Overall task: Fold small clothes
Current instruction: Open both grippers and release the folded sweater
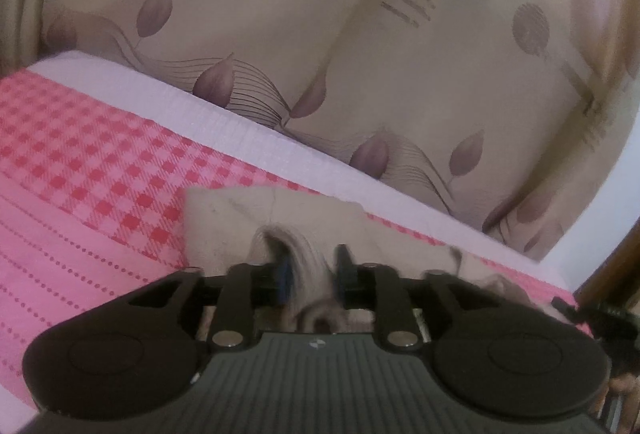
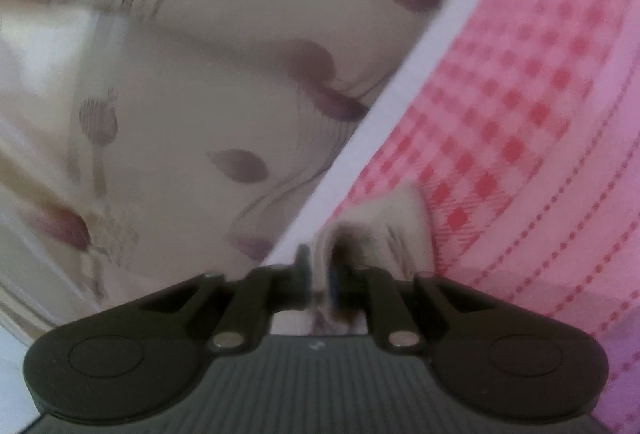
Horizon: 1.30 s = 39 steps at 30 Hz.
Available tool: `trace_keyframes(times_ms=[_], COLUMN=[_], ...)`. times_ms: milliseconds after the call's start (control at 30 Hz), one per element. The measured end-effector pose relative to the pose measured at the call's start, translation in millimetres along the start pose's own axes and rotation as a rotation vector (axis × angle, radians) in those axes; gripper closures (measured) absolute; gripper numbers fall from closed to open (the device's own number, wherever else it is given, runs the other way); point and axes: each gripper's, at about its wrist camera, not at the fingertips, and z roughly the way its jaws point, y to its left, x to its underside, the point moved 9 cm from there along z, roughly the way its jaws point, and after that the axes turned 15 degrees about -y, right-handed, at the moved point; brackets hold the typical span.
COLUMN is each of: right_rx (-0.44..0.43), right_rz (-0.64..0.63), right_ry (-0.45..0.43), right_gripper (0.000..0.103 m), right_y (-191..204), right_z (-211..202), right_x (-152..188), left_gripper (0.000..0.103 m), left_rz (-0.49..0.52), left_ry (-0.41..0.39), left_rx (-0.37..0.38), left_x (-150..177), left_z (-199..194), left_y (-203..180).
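Observation:
A small beige garment (image 1: 248, 222) lies on the pink checked bed cover (image 1: 80, 154). My left gripper (image 1: 312, 274) is shut on a bunched fold of the garment, which bulges between its black fingers. In the right wrist view my right gripper (image 2: 320, 274) is shut on another edge of the same beige garment (image 2: 392, 222), lifted a little off the pink cover (image 2: 520, 114). The right view is blurred by motion. The right gripper's tip also shows at the far right of the left wrist view (image 1: 592, 314).
A white band (image 1: 240, 122) edges the pink cover. Beyond it hangs a beige curtain with purple leaves (image 1: 320, 34), also in the right wrist view (image 2: 200, 94). A wooden edge (image 1: 612, 266) stands at the right.

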Motion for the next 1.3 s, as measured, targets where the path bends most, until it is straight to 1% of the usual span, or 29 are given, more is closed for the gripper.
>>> trace_keyframes(times_ms=[33, 67, 100, 133, 167, 200, 267, 367, 433, 467, 533, 600, 667, 733, 767, 800, 867, 900, 933, 1000, 1067, 1100, 1133, 1167, 1200, 1233, 1267, 1300], right_rx=[-0.004, -0.017, -0.04, -0.067, -0.087, -0.101, -0.121, -0.153, -0.185, -0.207, -0.246, -0.255, -0.255, -0.238, -0.225, -0.214, -0.193, -0.176, -0.151, -0.109, -0.057, -0.032, -0.016, -0.014, -0.025, -0.048, -0.071, -0.087], right_rz=[0.02, 0.044, 0.074, 0.105, 0.129, 0.15, 0.18, 0.152, 0.103, 0.062, -0.067, -0.26, -0.43, -0.541, -0.582, -0.615, -0.653, -0.656, -0.656, -0.617, -0.534, -0.492, -0.452, -0.431, -0.43, -0.443, -0.46, -0.479], right_ry=[-0.009, -0.023, -0.037, -0.055, -0.074, -0.093, -0.112, -0.115, -0.098, -0.069, 0.025, 0.136, 0.226, 0.28, 0.309, 0.325, 0.342, 0.349, 0.339, 0.286, 0.202, 0.173, 0.144, 0.115, 0.089, 0.065, 0.051, 0.043], right_gripper=[0.088, 0.088, 0.087, 0.085, 0.084, 0.081, 0.076, 0.076, 0.076, 0.076, 0.076, 0.076, 0.076, 0.076, 0.076, 0.076, 0.076, 0.076, 0.076, 0.076, 0.076, 0.076, 0.076, 0.076, 0.076, 0.076, 0.076, 0.076], right_y=[-1.3, -2.0, -1.7, -0.8, 0.0, 0.1, 0.4, 7.0, 14.3, 20.4, 36.2, 52.7, 66.7, 76.4, 80.3, 83.8, 90.9, 92.6, 93.5, 91.8, 85.6, 83.1, 79.1, 76.2, 76.3, 78.5, 79.7, 81.6], right_z=[0.4, 0.0, -1.1, -2.8, -4.7, -7.0, -10.7, -20.8, -30.0, -33.6, -38.6, -39.7, -35.6, -25.4, -17.1, -9.4, 9.1, 19.4, 30.5, 48.2, 58.6, 63.9, 63.6, 61.0, 54.5, 45.1, 37.7, 27.9], right_x=[-1.2, -2.7, -4.0, -5.8, -7.9, -10.3, -13.6, -13.2, -9.4, -3.8, 16.0, 45.6, 75.1, 95.8, 104.4, 110.4, 115.8, 115.8, 112.6, 101.1, 83.4, 77.2, 71.4, 67.0, 65.0, 64.8, 64.7, 67.1], left_gripper=[0.046, 0.031, 0.025, 0.014, 0.011, 0.011, 0.011, 0.011, 0.012, 0.013, 0.016, 0.019, 0.019, 0.02, 0.02, 0.02, 0.02, 0.019, 0.02, 0.02, 0.02, 0.023, 0.023, 0.021, 0.017, 0.015, 0.011, 0.009], left_rz=[-0.019, -0.045, -0.06, -0.065, -0.067, -0.06, -0.018, 0.059, 0.11, 0.154, 0.219, 0.257, 0.291, 0.333, 0.336, 0.328, 0.305, 0.289, 0.273, 0.21, 0.153, 0.123, 0.111, 0.125, 0.164, 0.21, 0.256, 0.278], left_ry=[-0.017, -0.048, -0.073, -0.09, -0.114, -0.141, -0.156, -0.198, -0.192, -0.172, -0.131, -0.046, 0.031, 0.082, 0.107, 0.123, 0.13, 0.126, 0.117, 0.078, 0.053, 0.054, 0.051, 0.034, 0.008, -0.029, -0.077, -0.107], left_rx=[0.001, 0.005, 0.004, -0.001, -0.006, -0.008, -0.007, -0.003, 0.039, 0.067, 0.109, 0.168, 0.216, 0.226, 0.224, 0.216, 0.176, 0.125, 0.086, -0.004, -0.09, -0.106, -0.106, -0.11, -0.136, -0.161, -0.175, -0.177], left_x=[-2.7, -7.4, -12.0, -16.2, -20.9, -25.6, -31.0, -34.4, -30.8, -26.4, -14.3, 3.4, 22.0, 36.5, 42.1, 44.9, 44.9, 41.7, 38.7, 25.6, 15.1, 12.9, 9.8, 6.2, 3.5, -0.9, -5.2, -7.6], left_z=[0.6, -0.3, -1.9, -2.4, -3.7, -5.4, -8.1, -20.3, -30.1, -34.2, -39.3, -36.5, -30.3, -18.6, -11.8, -3.0, 12.8, 23.1, 29.2, 40.0, 42.9, 42.6, 41.1, 37.3, 31.4, 26.0, 18.1, 10.8], left_y=[1.6, 3.8, 5.3, 5.4, 6.0, 6.0, 2.8, 1.5, -2.2, -7.6, -16.2, -28.0, -41.3, -51.3, -53.8, -54.1, -46.8, -38.3, -30.5, -8.7, 13.0, 21.1, 24.7, 26.1, 27.4, 28.3, 28.8, 30.2])
